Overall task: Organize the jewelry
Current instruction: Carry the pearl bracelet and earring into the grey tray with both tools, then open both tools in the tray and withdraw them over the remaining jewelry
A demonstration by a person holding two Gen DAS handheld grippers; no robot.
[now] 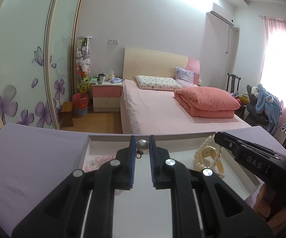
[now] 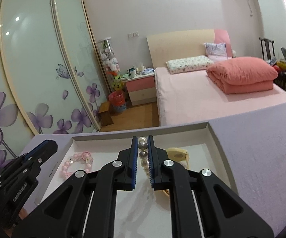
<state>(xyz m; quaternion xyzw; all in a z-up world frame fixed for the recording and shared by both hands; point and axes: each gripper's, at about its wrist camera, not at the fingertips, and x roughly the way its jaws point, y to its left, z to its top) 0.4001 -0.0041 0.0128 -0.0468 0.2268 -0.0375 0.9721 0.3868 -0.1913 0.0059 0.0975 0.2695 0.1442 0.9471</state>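
My left gripper (image 1: 142,144) is shut on a grey-white pearl (image 1: 142,144), and a small dark clasp ring (image 1: 138,155) dangles below it. My right gripper (image 2: 143,141) is shut on a pearl strand (image 2: 143,154) that runs down between its blue pads. Both hover over a shallow white tray (image 2: 123,134) on a lilac table. In the left wrist view the right gripper (image 1: 218,136) comes in from the right with cream pearls (image 1: 203,147) hanging under it. Whether the lone pearl belongs to that strand I cannot tell. The left gripper (image 2: 44,147) shows at the left of the right wrist view.
Inside the tray lie a pink bead bracelet (image 2: 77,164) at the left and a cream-yellow piece (image 2: 177,154) at the right. Lilac tabletop (image 2: 262,158) flanks the tray on both sides. Beyond the far edge are a pink bed (image 1: 172,111) and sliding wardrobe doors (image 1: 23,69).
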